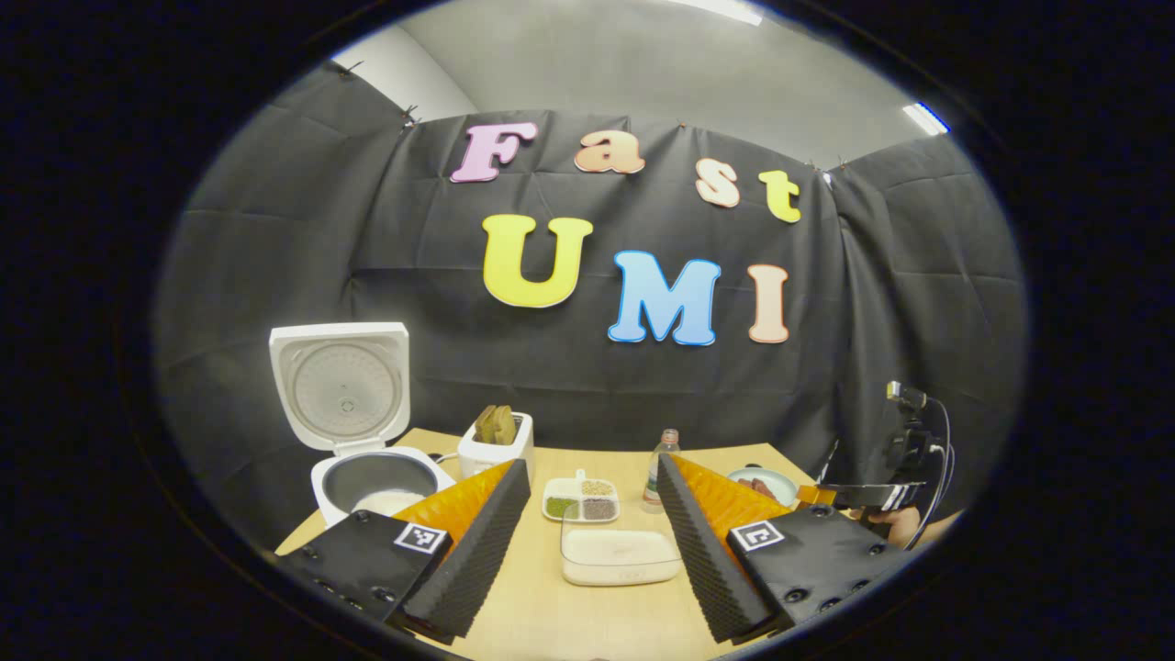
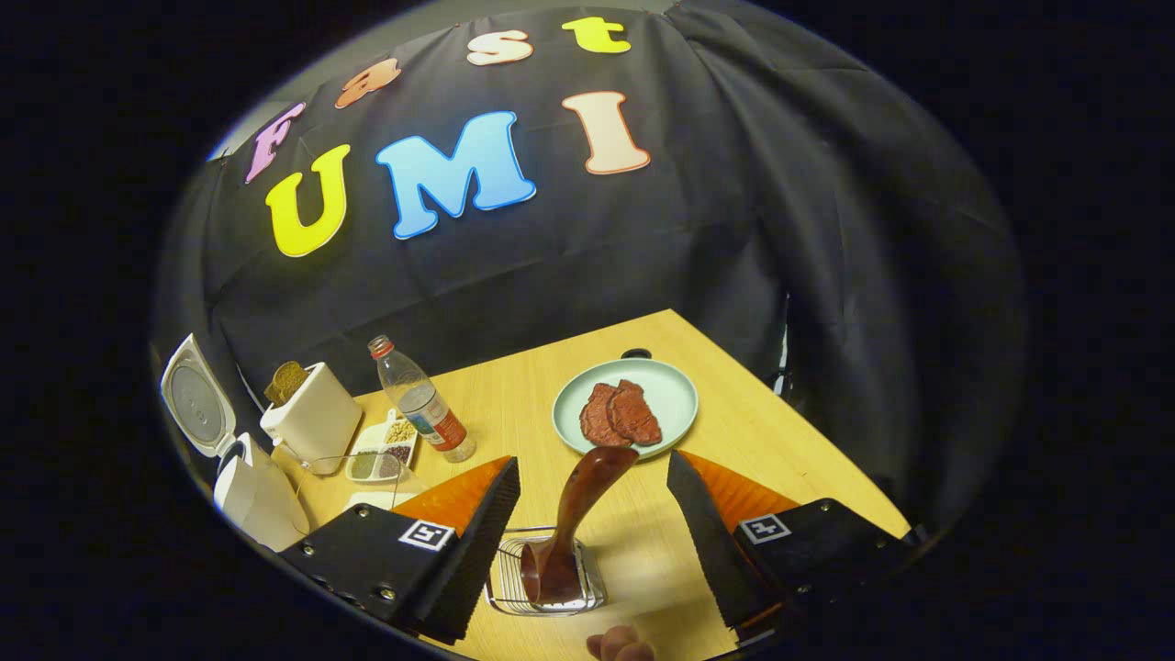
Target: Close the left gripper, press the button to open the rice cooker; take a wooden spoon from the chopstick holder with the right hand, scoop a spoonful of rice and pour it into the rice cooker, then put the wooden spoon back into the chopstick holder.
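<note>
Rice cooker (image 1: 353, 431), left of frame: lid up, rice inside. Wooden spoon (image 2: 574, 523) back in chopstick holder (image 2: 546, 583), bottom centre. Your right gripper (image 2: 592, 523) and left gripper (image 1: 592, 542): both released. Nothing appears left.

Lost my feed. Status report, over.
Both claws open, left claw, right claw. Rice cooker lid up. Wooden spoon in chopstick holder, between right fingers, ungripped. Nothing blocking.

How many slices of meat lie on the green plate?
2. In the right gripper view, two slices of meat lie side by side and touching on the green plate: the left slice and the right slice. More could be hidden beneath them.
</note>
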`<state>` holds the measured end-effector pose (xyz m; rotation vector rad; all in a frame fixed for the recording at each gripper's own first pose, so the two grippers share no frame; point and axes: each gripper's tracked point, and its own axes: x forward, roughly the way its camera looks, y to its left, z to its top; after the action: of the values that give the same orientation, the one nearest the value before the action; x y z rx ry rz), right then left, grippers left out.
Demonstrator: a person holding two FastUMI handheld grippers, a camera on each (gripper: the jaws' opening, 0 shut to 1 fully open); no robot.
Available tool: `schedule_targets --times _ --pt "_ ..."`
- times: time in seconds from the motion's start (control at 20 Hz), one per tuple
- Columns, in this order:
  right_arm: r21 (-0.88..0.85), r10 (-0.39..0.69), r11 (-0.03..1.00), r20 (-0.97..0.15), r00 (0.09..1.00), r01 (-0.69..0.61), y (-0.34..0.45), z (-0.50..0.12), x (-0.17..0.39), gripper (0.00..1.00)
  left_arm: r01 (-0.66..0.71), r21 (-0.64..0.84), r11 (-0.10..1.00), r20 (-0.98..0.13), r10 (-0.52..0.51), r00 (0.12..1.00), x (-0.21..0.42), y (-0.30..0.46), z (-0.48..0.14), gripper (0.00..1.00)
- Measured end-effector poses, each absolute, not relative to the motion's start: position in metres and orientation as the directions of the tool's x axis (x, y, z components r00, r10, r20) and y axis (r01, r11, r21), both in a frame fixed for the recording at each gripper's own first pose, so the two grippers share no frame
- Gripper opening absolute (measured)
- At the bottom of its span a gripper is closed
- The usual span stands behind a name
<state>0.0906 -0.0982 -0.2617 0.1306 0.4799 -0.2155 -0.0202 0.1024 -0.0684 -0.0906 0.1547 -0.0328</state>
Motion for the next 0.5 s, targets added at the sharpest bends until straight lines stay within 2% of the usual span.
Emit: schedule_targets --times 0.1,0.25,0.5 --pt "0.027 -0.196 0.974 -0.410 0.891 0.227 -0.102 -0.232 0.089 0.96 0.043 -0.092 0.995 -0.145 -0.056 0.988 -0.014 0.099 -0.066 0.96" --pt "0.005 -0.173 0.983 -0.314 0.934 0.184 -0.090 -0.177 0.089 0.97 0.046 -0.086 0.995 -0.137 -0.057 0.989 -0.001 0.103 -0.060 0.97" --pt "0.039 -0.052 0.997 -0.271 0.961 0.065 -0.036 -0.129 0.091 0.96 0.016 -0.075 0.997 -0.136 -0.026 0.990 0.019 0.136 -0.052 0.97"
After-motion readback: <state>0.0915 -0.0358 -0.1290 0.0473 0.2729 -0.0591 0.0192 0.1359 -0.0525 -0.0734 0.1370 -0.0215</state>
